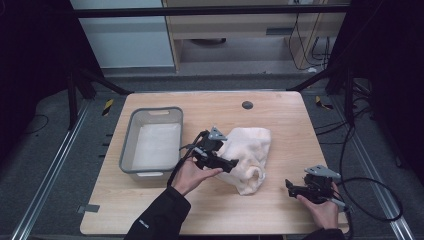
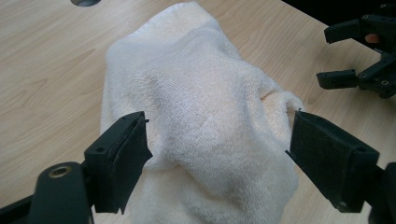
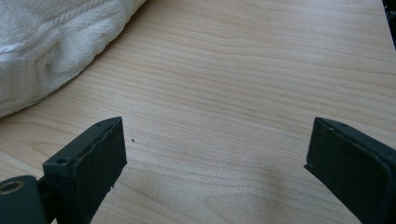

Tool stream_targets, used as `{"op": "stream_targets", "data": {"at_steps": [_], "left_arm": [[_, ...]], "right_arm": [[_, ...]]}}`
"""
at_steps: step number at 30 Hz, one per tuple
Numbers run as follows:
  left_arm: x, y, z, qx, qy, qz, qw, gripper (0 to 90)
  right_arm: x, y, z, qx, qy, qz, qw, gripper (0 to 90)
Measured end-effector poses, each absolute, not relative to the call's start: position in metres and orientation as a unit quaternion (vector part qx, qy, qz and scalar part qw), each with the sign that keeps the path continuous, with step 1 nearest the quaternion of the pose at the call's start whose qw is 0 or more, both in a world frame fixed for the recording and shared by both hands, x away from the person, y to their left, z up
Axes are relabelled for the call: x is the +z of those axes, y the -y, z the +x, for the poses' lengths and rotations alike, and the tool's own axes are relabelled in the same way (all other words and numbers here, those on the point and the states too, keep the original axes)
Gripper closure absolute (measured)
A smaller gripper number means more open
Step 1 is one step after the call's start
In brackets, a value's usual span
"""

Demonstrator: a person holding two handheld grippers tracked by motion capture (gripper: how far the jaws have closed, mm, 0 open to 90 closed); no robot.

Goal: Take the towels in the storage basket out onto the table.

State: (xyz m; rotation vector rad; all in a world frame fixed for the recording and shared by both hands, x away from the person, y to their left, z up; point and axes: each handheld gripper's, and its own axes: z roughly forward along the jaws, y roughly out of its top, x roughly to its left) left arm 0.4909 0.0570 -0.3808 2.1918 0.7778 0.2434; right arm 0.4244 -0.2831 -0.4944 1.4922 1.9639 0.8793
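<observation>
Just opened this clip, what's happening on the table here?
A person holds a gripper in each hand over a wooden table. The left gripper, jaws open, is at a crumpled cream towel, straddling a raised fold without pinching it. The right gripper, also open, hovers over bare wood beside the towel. A grey bin sits to the left.

You've got no readable text here. Only mark is a small white logo on your left sleeve (image 1: 144,223), too blurred to make out. Nothing legible on the bin (image 1: 131,131), towel (image 1: 248,150) or table (image 1: 280,112).
</observation>
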Motion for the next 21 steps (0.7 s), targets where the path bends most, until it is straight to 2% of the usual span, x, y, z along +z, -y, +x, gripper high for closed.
{"op": "stream_targets", "data": {"at_steps": [9,21], "left_arm": [[-0.375,-0.081,0.478,0.108,-0.313,0.850,0.410,18.6],[-0.385,-0.117,0.461,0.124,-0.331,0.838,0.417,19.5]], "right_arm": [[-0.494,0.283,0.424,0.327,-0.725,0.550,0.256,5.3],[-0.494,0.283,0.422,0.329,-0.725,0.548,0.256,6.5]]}}
